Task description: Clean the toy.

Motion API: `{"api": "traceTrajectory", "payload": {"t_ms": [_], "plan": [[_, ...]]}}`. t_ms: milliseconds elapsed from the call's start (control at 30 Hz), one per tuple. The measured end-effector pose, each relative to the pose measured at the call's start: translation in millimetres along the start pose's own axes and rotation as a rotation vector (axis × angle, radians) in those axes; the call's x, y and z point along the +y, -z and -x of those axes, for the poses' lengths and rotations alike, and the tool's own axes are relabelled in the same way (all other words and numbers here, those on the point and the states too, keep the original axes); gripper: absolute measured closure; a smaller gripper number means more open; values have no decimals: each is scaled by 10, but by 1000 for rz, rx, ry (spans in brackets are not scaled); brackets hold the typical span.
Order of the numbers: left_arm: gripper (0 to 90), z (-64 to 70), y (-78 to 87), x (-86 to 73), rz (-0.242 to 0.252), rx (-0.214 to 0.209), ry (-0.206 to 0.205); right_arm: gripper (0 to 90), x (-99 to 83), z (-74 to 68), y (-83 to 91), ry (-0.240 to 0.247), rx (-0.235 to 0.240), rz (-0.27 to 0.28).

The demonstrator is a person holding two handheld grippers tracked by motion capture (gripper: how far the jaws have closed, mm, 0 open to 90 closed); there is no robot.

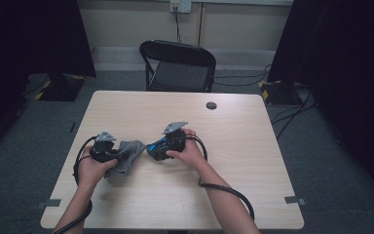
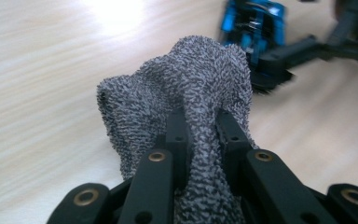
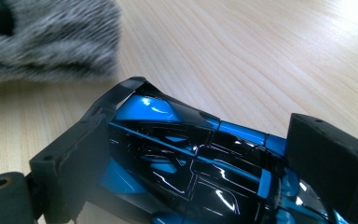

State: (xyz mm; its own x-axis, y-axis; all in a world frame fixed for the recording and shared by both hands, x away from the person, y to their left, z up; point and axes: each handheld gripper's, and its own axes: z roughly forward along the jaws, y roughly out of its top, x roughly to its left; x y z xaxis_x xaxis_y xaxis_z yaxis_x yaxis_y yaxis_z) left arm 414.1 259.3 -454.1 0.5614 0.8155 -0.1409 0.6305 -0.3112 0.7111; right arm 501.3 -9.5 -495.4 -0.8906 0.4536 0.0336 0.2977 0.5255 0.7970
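In the high view, the person's two forearms come in from the bottom over a light wooden counter. The left hand-held gripper is at the left of the middle of the counter, and a grey sock lies on the wood just beside it, with one end at its jaws. The right hand-held gripper is close to the right of the sock and carries a blue and black toy car, whose front points toward the sock. A black folding chair stands behind the far edge of the counter.

In the left gripper view, the two black jaws of the left hand-held gripper are nearly closed and pinch a fold of the grey sock between them. The rest of the sock bulges up ahead of the jaws. Farther off, the toy car is seen in the other gripper, near the sock but not touching it.

In the right gripper view, the jaws of the right hand-held gripper stand wide apart and press on both sides of the toy car, which is held a little tilted above the counter. The sock is blurred at the upper left, apart from the car.
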Motion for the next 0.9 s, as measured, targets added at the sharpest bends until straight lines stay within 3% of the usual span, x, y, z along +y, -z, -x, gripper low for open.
{"api": "traceTrajectory", "payload": {"t_ms": [133, 200, 433, 500, 667, 900], "plan": [[783, -46, -72, 6, -2, 31, 20, 66, 3, 1, 0, 0, 1, -2], [783, -42, -119, 19, -23, 58, 6, 66, 4, 1, -1, 0, 2, -3], [783, 18, -309, 96, -43, 94, 18, 66, 1, 1, 0, -1, 1, -1], [782, 60, -359, 113, -44, 78, 7, 66, 2, 0, 0, -1, 1, -3], [782, 184, -435, 134, -105, 59, -40, 66, 2, 1, 0, -2, 2, -2], [784, 284, -421, 100, -118, 21, -41, 67, 0, 2, 1, -1, 1, 0]]}}
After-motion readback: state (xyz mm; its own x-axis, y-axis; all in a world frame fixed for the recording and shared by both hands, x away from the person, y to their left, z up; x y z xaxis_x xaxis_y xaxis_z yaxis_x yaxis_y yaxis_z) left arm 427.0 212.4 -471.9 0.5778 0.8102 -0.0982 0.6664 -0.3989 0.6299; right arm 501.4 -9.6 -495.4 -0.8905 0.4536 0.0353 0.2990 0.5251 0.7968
